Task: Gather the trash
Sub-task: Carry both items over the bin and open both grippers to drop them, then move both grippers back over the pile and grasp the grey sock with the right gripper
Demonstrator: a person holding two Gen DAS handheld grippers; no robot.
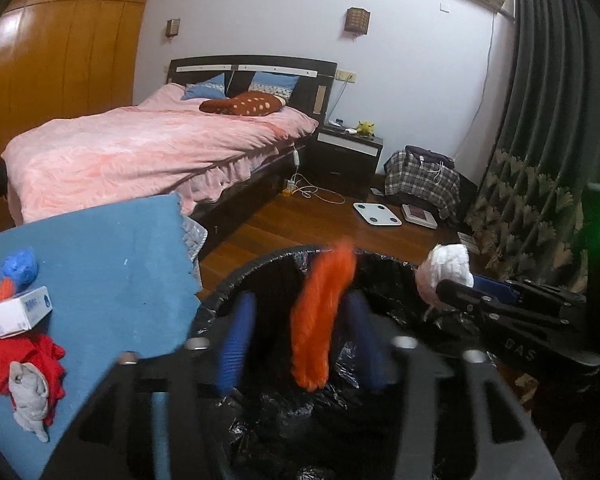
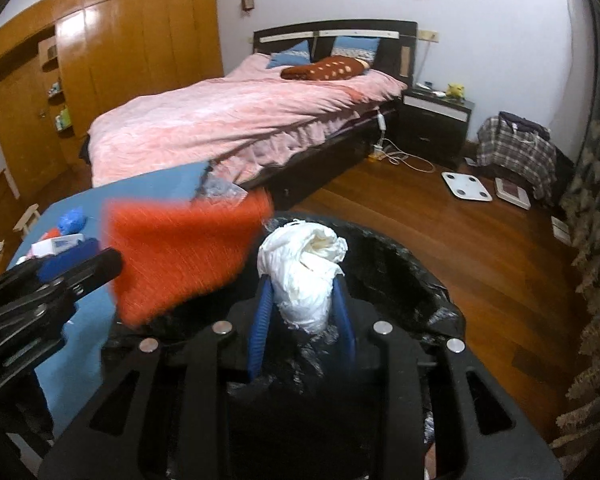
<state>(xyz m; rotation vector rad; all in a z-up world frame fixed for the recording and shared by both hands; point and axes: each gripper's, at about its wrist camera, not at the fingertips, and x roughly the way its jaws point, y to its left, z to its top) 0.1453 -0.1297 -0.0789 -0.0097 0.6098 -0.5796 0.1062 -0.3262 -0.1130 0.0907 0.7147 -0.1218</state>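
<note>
Both grippers hang over the bin [image 1: 260, 276], which is lined with a black bag and stands at the bench's [image 1: 112, 256] 3 o'clock edge, so trash can fall straight in.

The left gripper [image 1: 300, 344] has its jaws apart. The orange cloth [image 1: 320, 320] hangs blurred between them, clear of both pads as far as the left view shows, so it looks let go and dropping into the bin.

The right gripper [image 2: 304, 316] has the white wad [image 2: 304, 272] between its pads [image 2: 260, 320]. They lie against its lower part, yet the jaws are partly spread, so this reads as a grip just loosening over the bin mouth.

More trash waits at the bench's 9 o'clock side: a blue ball [image 1: 20, 266], a small box [image 1: 20, 312], a red rag [image 1: 40, 364] and a grey scrap [image 1: 30, 396].
</note>
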